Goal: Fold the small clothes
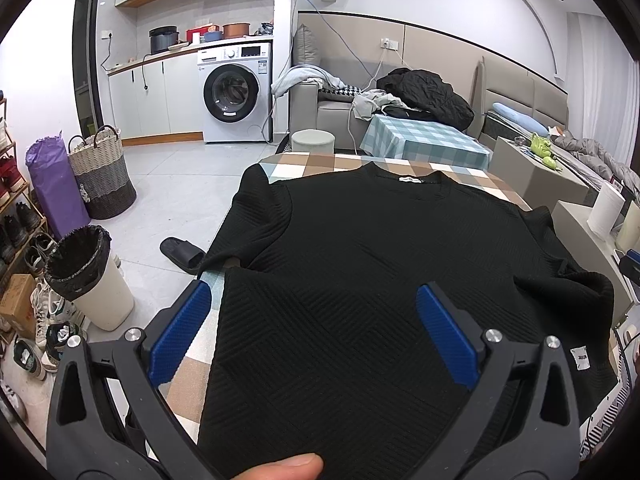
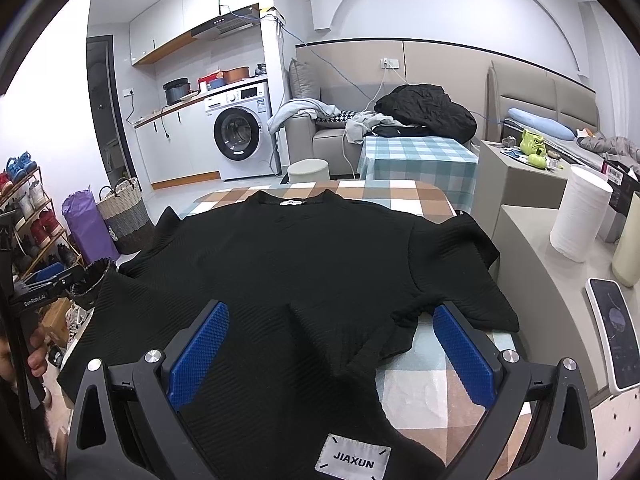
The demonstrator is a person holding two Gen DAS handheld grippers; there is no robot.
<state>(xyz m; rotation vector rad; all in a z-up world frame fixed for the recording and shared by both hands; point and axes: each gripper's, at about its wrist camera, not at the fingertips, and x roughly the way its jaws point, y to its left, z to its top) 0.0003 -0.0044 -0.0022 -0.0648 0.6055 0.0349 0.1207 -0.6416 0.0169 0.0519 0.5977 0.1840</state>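
Both grippers are released, with the blue pads spread wide and nothing pinched between them. On the left gripper (image 1: 314, 300), the left pad (image 1: 180, 332) is over the left edge of the shirt (image 1: 360, 248), where the checked cloth of the table (image 1: 188, 376) shows, and the right pad (image 1: 448, 332) is over the black fabric. A fingertip (image 1: 292, 466) of the person shows at the bottom edge of this view.

On the right gripper (image 2: 330, 320), the left pad (image 2: 200, 356) is over the shirt (image 2: 280, 252) and the right pad (image 2: 464, 352) is over the bare table (image 2: 420, 388), just beside the right edge of the shirt. I cannot tell if the pads touch the fabric or are above it.

The shirt lies spread on the table with its collar (image 2: 292, 202) at the far side and its hem toward the grippers. It is black with a ribbed zigzag texture. The left sleeve (image 1: 260, 216) hangs over the left table edge. The right sleeve (image 2: 460, 272) lies out to the right, and the fabric under it is bunched in a fold (image 2: 384, 336). A white label (image 2: 352, 458) with the word JIAXUN sits on the near hem between the fingers of the right gripper.

Right of the table stands a roll of paper (image 2: 576, 212) on a grey ledge.
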